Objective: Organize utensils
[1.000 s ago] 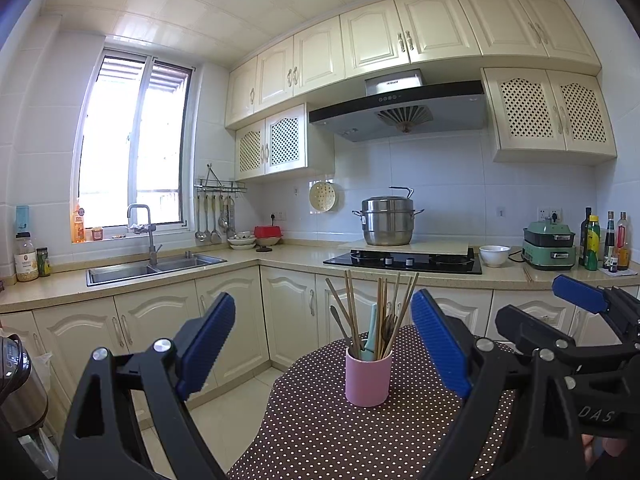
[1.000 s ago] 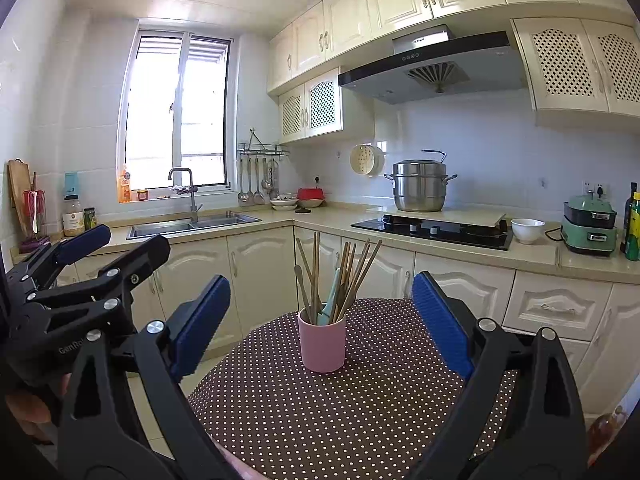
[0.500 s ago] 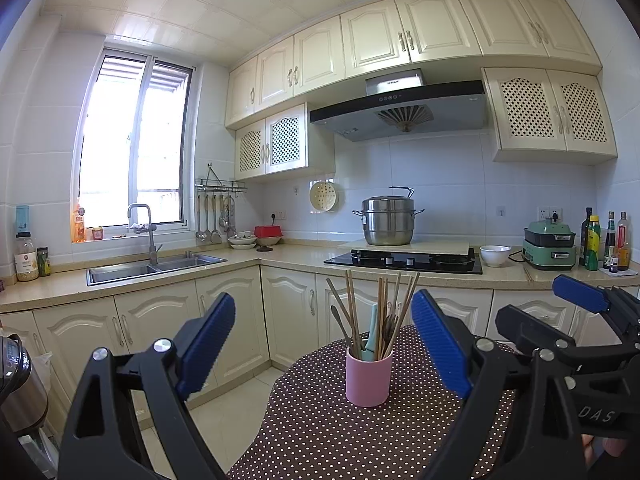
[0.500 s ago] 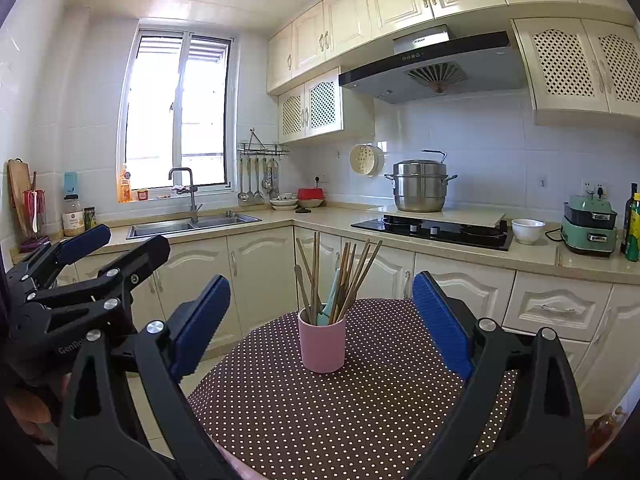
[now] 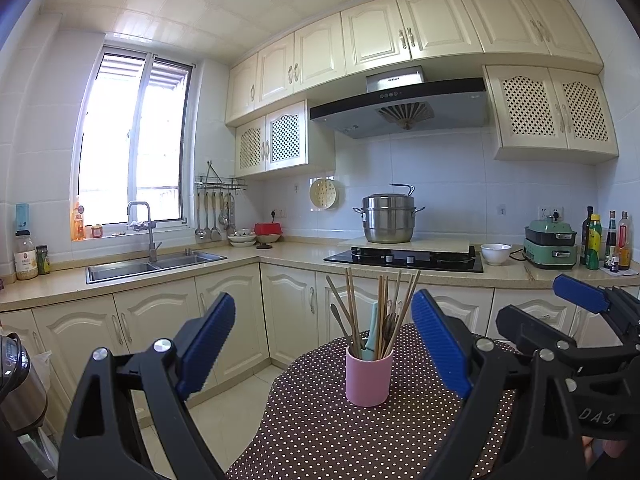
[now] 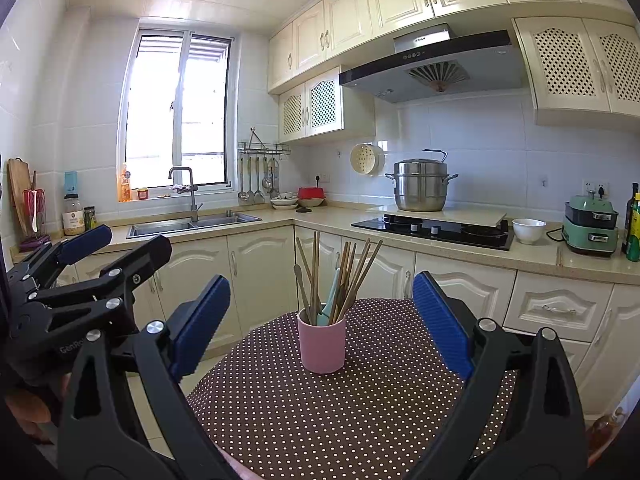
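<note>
A pink cup (image 5: pixel 369 379) (image 6: pixel 322 346) stands upright on a round table with a brown polka-dot cloth (image 5: pixel 340 432) (image 6: pixel 328 412). Several wooden chopsticks (image 5: pixel 352 304) (image 6: pixel 356 276), a pale green utensil handle (image 6: pixel 331 300) and a dark spoon stick out of it. My left gripper (image 5: pixel 323 344) is open, held short of the cup with nothing between its fingers. My right gripper (image 6: pixel 321 322) is open too, empty, with the cup framed between its blue pads. Each view shows the other gripper at its side: the right gripper (image 5: pixel 584 320) and the left gripper (image 6: pixel 80 264).
Cream kitchen cabinets (image 6: pixel 260 276) and a countertop run behind the table. On the counter are a sink (image 5: pixel 156 266), a hob with a steel pot (image 5: pixel 388 220), a white bowl (image 5: pixel 495 253), a green cooker (image 5: pixel 551 242) and bottles. Tiled floor lies left of the table.
</note>
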